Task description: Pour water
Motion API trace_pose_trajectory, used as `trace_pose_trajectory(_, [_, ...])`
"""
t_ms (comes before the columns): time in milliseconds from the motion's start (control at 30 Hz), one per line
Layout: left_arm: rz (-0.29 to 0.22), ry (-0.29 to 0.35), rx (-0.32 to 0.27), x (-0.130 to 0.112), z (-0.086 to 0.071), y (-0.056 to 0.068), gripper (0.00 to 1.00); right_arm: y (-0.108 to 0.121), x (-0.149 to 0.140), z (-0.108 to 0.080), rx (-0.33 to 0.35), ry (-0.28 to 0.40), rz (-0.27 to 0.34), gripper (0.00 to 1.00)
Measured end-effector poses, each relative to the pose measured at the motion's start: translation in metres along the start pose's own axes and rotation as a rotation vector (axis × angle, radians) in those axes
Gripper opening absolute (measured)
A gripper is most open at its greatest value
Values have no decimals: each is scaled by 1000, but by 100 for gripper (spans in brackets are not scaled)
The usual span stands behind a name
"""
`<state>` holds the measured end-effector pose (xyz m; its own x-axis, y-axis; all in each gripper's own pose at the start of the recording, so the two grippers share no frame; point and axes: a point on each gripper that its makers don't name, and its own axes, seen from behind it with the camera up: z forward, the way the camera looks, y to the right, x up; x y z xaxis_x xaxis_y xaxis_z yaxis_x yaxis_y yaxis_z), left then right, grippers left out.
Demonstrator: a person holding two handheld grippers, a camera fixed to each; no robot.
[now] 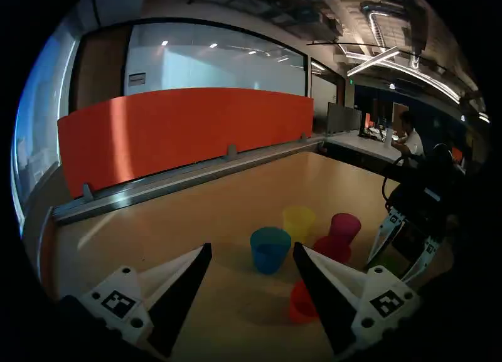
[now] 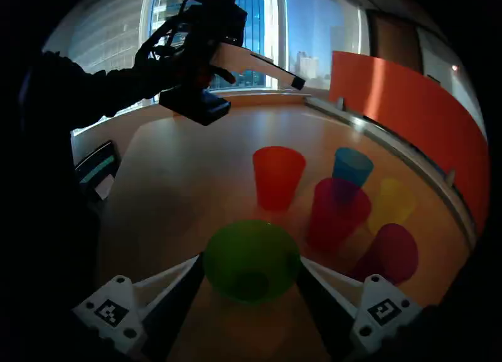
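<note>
The right gripper [image 2: 250, 257] has its jaws closed on the green cup [image 2: 251, 271], both fingers [image 2: 169, 293] against its sides. The left gripper [image 1: 251, 246] hangs over the counter [image 1: 207, 211] with jaws wide, the blue cup [image 1: 270, 254] beyond them. Square black-and-white markers [image 2: 112, 312] sit on the fingers.

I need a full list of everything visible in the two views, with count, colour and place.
green cup: one, green, gripped, in front of the other cups.
orange cup: one, orange, on table, beyond green cup.
red cup: one, red, beside orange cup.
blue cup: one, blue, behind red cup.
yellow cup: one, yellow, toward the partition.
magenta cup: one, magenta, beside red cup.
table: one, light wood.
partition: one, orange, along table edge.
person: one, white top, far desk.
left gripper: one, open, raised above table.
right gripper: one, fingers on green cup.
</note>
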<state>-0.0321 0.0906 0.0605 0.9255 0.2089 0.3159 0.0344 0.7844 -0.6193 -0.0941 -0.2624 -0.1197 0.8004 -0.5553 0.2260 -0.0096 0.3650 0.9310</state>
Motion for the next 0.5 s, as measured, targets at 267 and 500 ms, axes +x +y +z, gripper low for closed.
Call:
trace_pose_trajectory(267, [-8,-34,-40,-11,17,1,97,5,2,1,-11,25,15,91])
trace_pose_trajectory(500, [8,-81,-82,-20,33,6,97,13,11,-11,-30,52,23,91])
